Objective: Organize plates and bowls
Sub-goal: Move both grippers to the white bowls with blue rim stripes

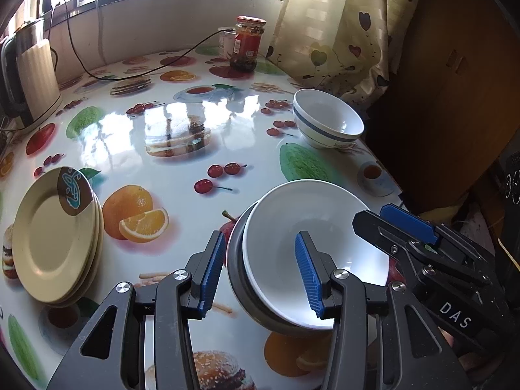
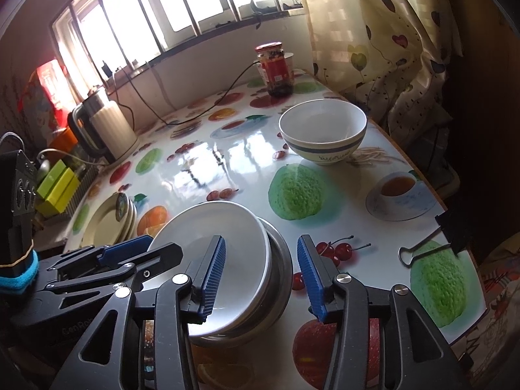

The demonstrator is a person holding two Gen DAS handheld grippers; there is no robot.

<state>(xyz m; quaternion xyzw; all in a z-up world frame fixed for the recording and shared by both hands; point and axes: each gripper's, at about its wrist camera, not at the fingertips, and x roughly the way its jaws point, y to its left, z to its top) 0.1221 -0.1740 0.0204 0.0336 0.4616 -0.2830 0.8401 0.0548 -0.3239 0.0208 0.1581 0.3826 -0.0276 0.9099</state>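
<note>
Both fingers (image 1: 263, 273) (image 2: 261, 278) released astride white bowl (image 1: 325, 214), binder clip (image 2: 419, 252) only in right view

**Readable markings: two, both on gripper bodies**

- "DAS" in pale capital letters on the black body of the right gripper (image 1: 408, 227), seen at the lower right edge of the left wrist view.
- "GenRob…" embossed, black on black, on the body of the left gripper (image 2: 130, 252), low at the left of the right wrist view; the end of the word runs out of sight.
- Jar (image 1: 248, 44) with red lid at the far end of the table: red label with a white patch, print too small to read.
- Red package (image 2: 48, 81) by the window: markings blurred, unreadable.
</note>
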